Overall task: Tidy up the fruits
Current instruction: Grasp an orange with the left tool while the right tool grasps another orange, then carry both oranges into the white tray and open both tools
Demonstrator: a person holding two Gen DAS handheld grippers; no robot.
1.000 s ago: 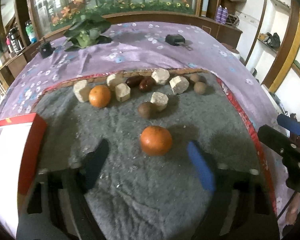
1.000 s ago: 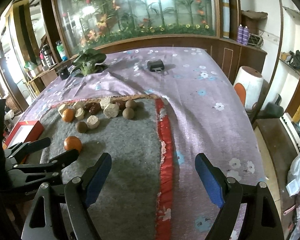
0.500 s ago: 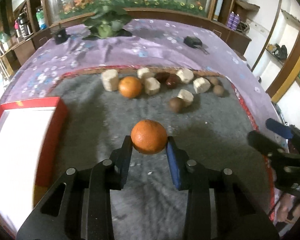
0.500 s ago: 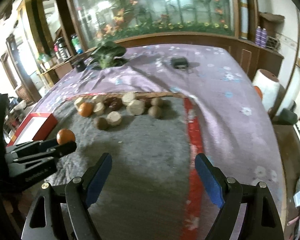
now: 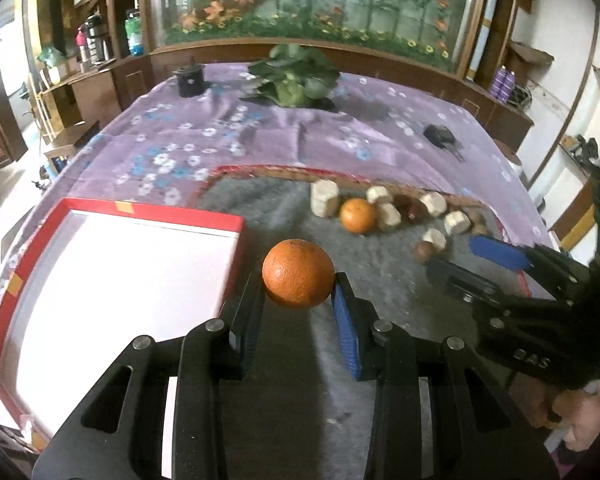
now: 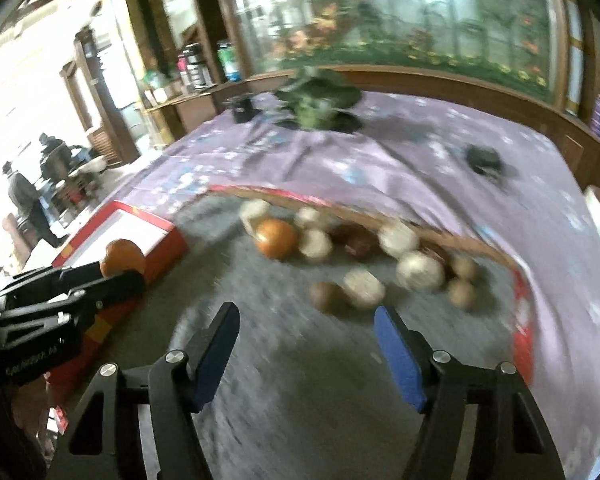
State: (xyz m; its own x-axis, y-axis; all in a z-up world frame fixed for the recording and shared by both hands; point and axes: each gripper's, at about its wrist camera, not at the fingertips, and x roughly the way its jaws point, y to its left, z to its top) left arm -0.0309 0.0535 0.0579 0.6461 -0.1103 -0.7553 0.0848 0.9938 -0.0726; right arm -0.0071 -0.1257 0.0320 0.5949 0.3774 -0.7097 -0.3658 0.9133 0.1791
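Lifted since the earlier frame, orange (image 5: 298,273) now clamped in left tool (image 5: 298,300) beside red box (image 5: 28,256), right tool (image 6: 306,344) swung toward the fruit pile, jaws apart, second orange (image 5: 357,215), pale blocks (image 5: 324,199) and brown fruits (image 5: 423,251) grouped on grey mat (image 5: 284,360), potted plant (image 5: 296,76) at table's far end.

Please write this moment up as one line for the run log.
left hand-held gripper: shut on orange, lifted beside red box | right hand-held gripper: open over grey mat | second orange: on mat
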